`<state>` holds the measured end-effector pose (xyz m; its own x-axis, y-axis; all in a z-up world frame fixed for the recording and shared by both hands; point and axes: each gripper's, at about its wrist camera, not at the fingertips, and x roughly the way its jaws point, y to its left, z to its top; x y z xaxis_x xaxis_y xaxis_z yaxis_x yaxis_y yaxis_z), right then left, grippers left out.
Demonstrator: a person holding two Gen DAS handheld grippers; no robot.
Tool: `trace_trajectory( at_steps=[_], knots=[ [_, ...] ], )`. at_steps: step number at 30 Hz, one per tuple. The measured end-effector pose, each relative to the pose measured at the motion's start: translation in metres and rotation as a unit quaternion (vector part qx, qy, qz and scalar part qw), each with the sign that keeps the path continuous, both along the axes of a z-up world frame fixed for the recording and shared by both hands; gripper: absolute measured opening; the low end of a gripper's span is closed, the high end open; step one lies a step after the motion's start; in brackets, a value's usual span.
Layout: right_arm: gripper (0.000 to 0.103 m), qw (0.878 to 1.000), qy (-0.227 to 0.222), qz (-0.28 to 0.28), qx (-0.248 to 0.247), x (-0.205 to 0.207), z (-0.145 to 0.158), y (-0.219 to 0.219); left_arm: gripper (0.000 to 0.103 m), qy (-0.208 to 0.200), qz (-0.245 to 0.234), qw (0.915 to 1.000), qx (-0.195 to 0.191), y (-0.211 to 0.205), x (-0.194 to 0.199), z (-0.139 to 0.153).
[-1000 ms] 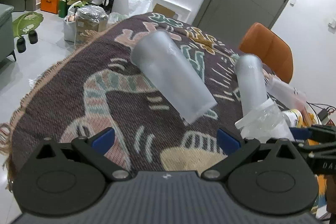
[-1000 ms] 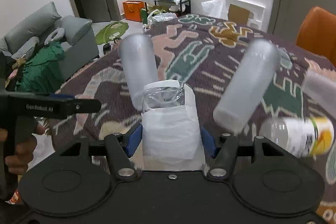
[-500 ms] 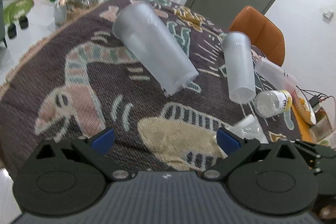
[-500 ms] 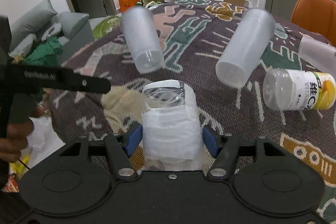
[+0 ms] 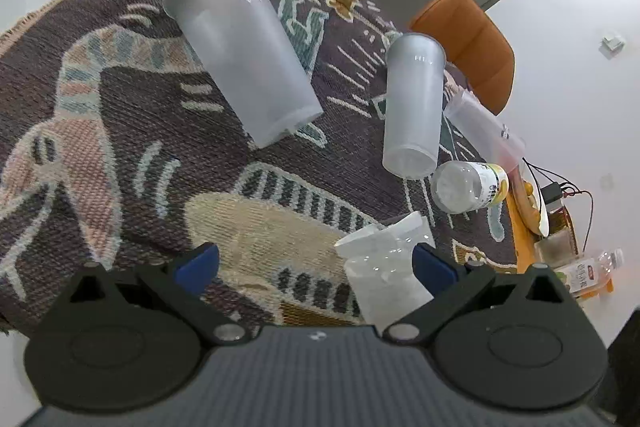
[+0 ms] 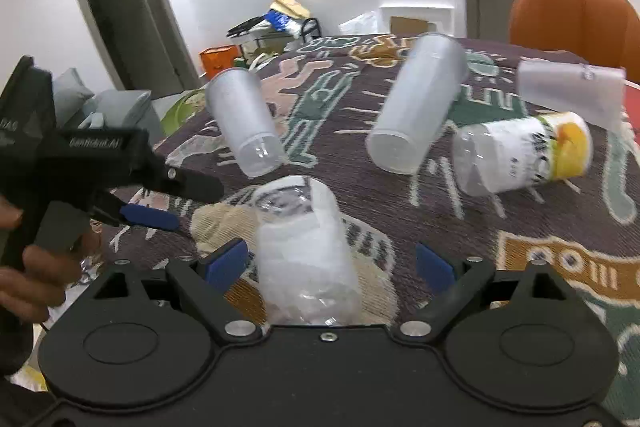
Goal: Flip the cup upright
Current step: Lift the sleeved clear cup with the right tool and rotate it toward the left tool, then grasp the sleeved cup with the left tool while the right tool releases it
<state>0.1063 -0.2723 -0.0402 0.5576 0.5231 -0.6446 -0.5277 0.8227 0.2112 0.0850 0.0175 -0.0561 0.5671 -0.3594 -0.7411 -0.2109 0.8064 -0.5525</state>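
Jaws of the right gripper (image 6: pixel 330 263), clamped on the clear cup (image 6: pixel 304 247) half a second ago, are now seen spread, with the cup released between them on the surface (image 6: pixel 500 211); whether it stands upright cannot be told. Jaws of the left gripper (image 5: pixel 316 263) are also spread, nothing held. Beyond, two frosted cups (image 6: pixel 244 123) and a bottle (image 6: pixel 524 155) lie toppled, apparently empty.
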Motion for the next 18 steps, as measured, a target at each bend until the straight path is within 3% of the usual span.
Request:
trace_trajectory(
  at_steps=[9, 18],
  knots=[
    [0.09, 0.997, -0.007, -0.078, 0.015, -0.021, -0.003, -0.044, 0.102, 0.031, -0.009, 0.9977, -0.06, -0.021, 0.023, -0.008],
    [0.09, 0.993, 0.002, -0.121, 0.018, -0.035, -0.015, -0.06, 0.102, 0.071, -0.005, 0.9935, -0.089, -0.042, 0.039, -0.02]
  ],
)
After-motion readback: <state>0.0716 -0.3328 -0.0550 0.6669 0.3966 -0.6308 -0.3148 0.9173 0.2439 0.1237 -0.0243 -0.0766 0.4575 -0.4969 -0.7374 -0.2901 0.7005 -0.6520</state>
